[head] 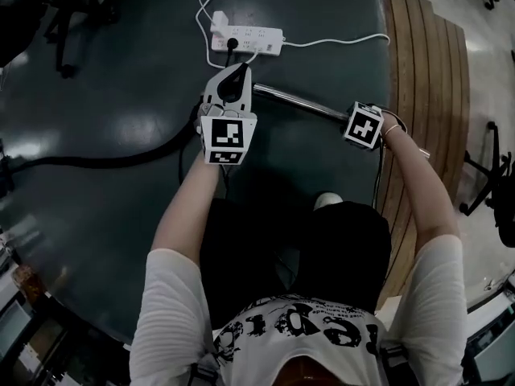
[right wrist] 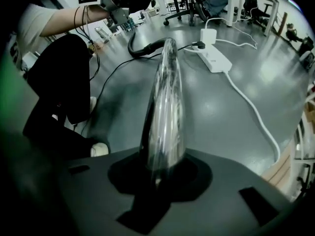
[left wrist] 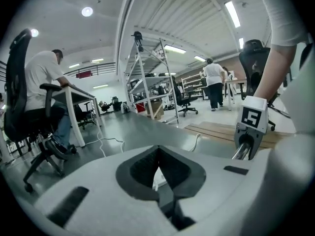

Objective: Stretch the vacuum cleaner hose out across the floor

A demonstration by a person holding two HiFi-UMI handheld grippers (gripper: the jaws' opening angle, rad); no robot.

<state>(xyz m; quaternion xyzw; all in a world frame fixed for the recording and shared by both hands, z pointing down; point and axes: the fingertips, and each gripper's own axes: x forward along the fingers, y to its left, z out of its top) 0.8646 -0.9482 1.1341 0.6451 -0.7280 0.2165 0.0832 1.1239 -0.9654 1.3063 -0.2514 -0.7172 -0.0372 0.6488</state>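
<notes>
Currently the right gripper [right wrist: 160,175] is clamped on the near end of the chrome vacuum tube [head: 298,101]. From this gripper the tube points toward 10 o'clock in the head view. The left gripper [head: 236,79] has its jaws together with nothing between them, and its tip is just beside the far end of the tube. The black hose [head: 121,161] lies on the floor [head: 96,79]. It curves away from the left gripper toward 9 o'clock and is not yet straight.

I see three risks. The chrome is smooth and is held at one end only, so I think a strong pull could make the tube turn or slip in the jaws. The white power strip [head: 247,39] is at 12 o'clock of the left gripper, very near. If the tube end sweeps there, it may catch a white cable [head: 338,42] and drag the strip or loosen a plug. The hose could also kink where it meets the tube.

By count: two grippers, one chrome tube, one black hose, one power strip, and at least two white cables.
</notes>
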